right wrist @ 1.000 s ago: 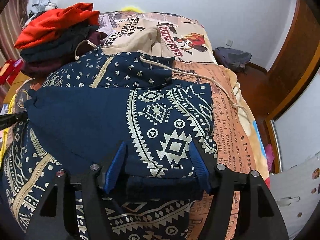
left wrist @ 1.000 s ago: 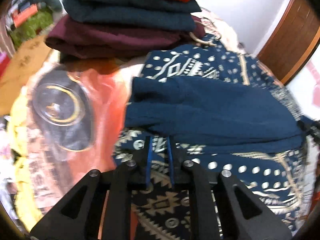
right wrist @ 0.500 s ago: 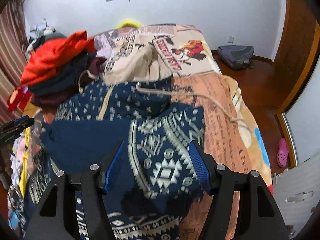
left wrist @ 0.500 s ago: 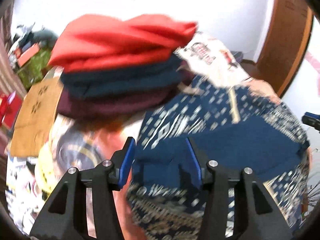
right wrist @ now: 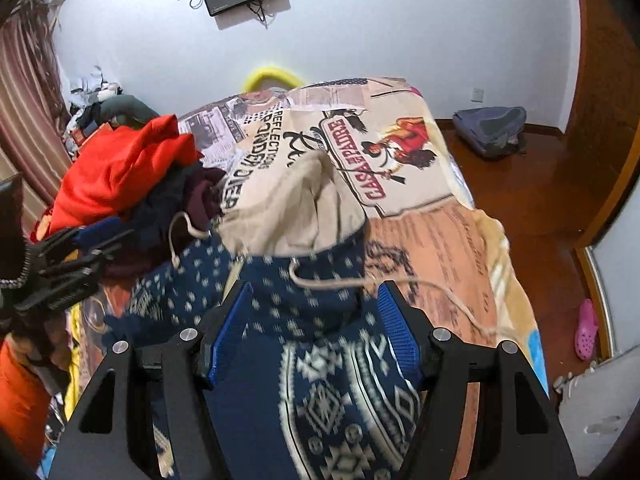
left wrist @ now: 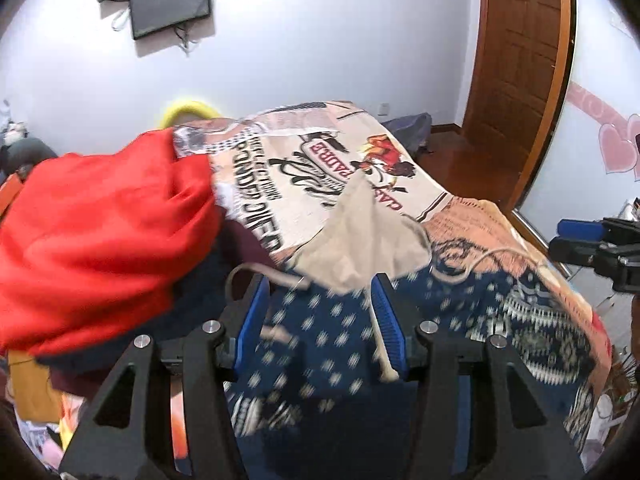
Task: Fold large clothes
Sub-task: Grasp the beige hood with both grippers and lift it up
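Left tongs (left wrist: 320, 320): parted, empty | right tongs (right wrist: 316, 332): parted, empty | both above navy hoodie (right wrist: 320, 392)

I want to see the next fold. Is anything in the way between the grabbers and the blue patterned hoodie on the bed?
Nothing visible is. The blue patterned hoodie lies right under both, and the left hand-held gripper and right hand-held gripper stand open just above it. Only the hoodie's own drawstring trails across it.

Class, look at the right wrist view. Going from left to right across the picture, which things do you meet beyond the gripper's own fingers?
Striped curtain → red garment on the pile → beige hood of the navy patterned hoodie → grey backpack on the floor → pink shoe.
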`<state>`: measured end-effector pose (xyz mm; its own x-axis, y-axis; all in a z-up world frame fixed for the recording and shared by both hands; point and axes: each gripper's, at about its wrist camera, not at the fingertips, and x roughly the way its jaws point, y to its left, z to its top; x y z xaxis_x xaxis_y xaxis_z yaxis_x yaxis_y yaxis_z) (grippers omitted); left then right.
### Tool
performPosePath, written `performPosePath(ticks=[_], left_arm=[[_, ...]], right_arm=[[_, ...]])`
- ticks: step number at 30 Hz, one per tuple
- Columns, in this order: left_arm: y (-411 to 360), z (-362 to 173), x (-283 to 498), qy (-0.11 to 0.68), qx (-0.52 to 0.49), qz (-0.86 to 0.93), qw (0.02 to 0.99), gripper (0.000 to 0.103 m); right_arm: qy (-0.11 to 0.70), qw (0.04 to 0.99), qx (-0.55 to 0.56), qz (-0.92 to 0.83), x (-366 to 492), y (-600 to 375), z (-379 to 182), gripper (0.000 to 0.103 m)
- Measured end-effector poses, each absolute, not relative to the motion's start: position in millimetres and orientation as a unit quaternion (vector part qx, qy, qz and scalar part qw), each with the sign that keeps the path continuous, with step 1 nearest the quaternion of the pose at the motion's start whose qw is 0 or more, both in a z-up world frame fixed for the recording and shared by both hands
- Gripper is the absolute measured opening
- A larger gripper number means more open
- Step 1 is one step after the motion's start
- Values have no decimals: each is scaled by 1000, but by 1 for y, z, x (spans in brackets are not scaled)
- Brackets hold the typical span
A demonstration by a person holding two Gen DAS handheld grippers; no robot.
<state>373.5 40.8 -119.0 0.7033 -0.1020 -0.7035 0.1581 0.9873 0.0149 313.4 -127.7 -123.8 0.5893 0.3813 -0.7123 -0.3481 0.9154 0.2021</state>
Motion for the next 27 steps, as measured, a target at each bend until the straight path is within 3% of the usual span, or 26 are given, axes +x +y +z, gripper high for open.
performPosePath(ticks=[11, 19, 22, 24, 25, 27], left_arm=[[16, -178, 495, 463, -6, -86, 882, 52], [15, -235, 552, 503, 14, -55, 862, 52], [14, -253, 564, 513, 48, -40, 856, 53], [16, -254, 566, 508, 43, -44, 859, 53], [15, -254, 566, 508, 42, -50, 859, 53], [13, -255, 565, 506, 48, -65, 859, 46]], right_arm=[[451, 872, 79, 170, 413, -118, -153, 62], [549, 816, 105, 151, 484, -110, -219, 61], [574, 806, 59, 135, 496, -99, -243, 61], [586, 797, 52, 138, 499, -96, -258, 56], [593, 789, 64, 147, 500, -97, -266, 47], [590, 790, 73, 154, 500, -99, -270, 39]])
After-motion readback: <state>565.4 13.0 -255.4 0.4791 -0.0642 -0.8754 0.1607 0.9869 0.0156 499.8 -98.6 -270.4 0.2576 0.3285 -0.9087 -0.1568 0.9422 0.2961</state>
